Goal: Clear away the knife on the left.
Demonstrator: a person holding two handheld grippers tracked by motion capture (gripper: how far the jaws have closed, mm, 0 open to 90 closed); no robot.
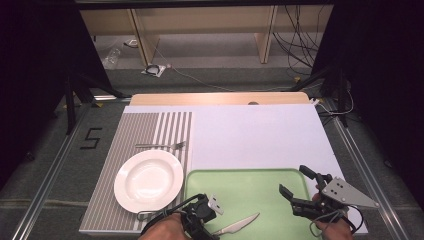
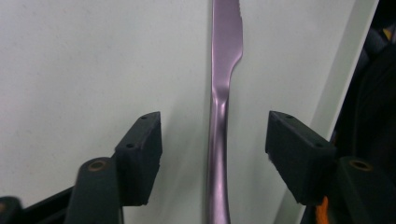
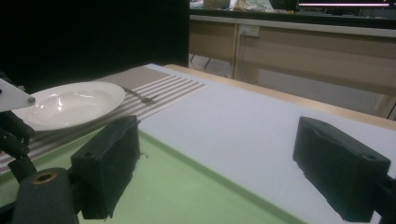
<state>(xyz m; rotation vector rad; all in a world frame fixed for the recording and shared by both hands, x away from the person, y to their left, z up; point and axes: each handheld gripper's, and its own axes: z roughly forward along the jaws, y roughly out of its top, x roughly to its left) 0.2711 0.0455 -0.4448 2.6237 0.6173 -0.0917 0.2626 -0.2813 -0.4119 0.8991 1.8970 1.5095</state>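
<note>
Left tongs (image 1: 202, 220) down at the near edge of the green tray (image 1: 250, 185), spread wide around the knife (image 1: 235, 226) handle, not touching it on either side. Knife lying flat in the tray, blade pointing away toward the right. Right tongs (image 1: 296, 186) wide apart too, holding nothing, hovering over the tray's right side. White plate (image 1: 148, 180) sitting on the striped mat (image 1: 125, 140) just left of the tray, with a fork (image 1: 161, 145) beyond it. All on a white tabletop (image 1: 260, 135).
</note>
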